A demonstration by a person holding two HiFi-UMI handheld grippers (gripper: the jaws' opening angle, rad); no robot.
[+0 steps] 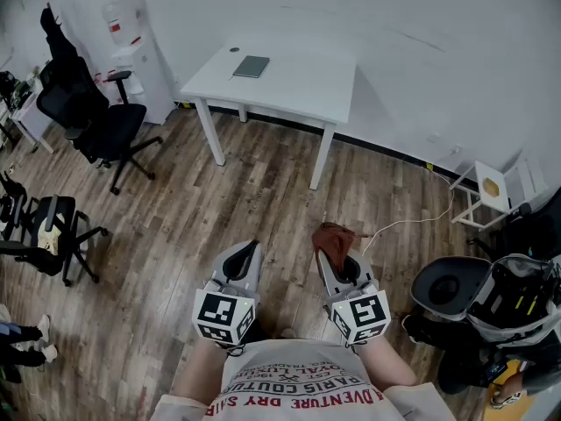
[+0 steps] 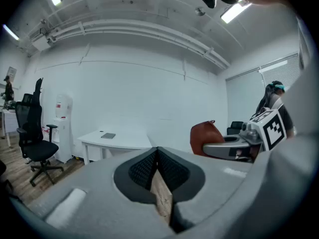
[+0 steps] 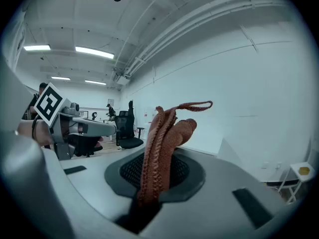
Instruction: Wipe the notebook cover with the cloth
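One cloth [image 3: 164, 133] fills right claw [image 3: 155, 176]; left [image 2: 157, 156] seemingly closed.

There are two grippers [image 1: 250, 253] [image 1: 330, 258], one cloth [image 1: 336, 235], one notebook [image 1: 252, 67], one table [image 1: 298, 90], one water dispenser [image 1: 131, 55] and two office chairs [image 1: 105, 125] [image 1: 48, 235] on the left.

Two pale grey, smooth-shelled handheld tools are pictured: the left claw [image 1: 249, 251] and the right claw [image 1: 329, 254]. Each is lined with black mesh-textured pads [image 2: 142, 168] and backed by a white cube [image 1: 223, 316] printed with black square markers. A light grey T-shirt [image 1: 298, 384] with red and dark lettering is worn.
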